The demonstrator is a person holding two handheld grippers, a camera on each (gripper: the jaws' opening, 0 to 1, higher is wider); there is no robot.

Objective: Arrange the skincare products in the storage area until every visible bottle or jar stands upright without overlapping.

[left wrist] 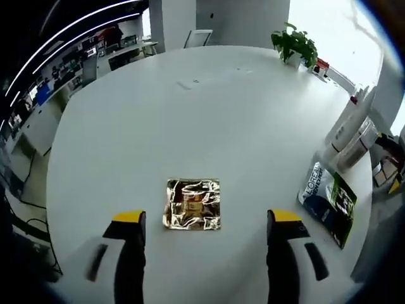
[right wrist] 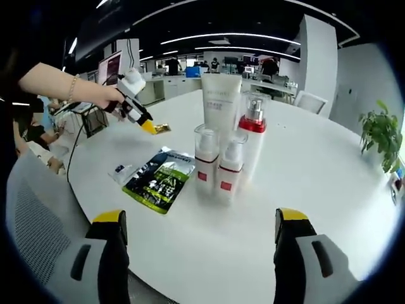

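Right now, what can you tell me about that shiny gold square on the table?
The gold sachet is a small square packet of crinkly, shiny foil, with a pale label patch in its middle whose print is too small to read. It lies flat on the white table, on its own, with nothing else touching it. In the left gripper view it sits just ahead of the left gripper, between the lines of its two open, yellow-tipped jaws, which do not touch it.

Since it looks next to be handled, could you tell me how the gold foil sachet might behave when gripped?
The gold sachet lies flat and crinkled on the table, so it is probably light and floppy. Its shiny foil may slip between jaws. Lying flush, its edge could be hard to catch.
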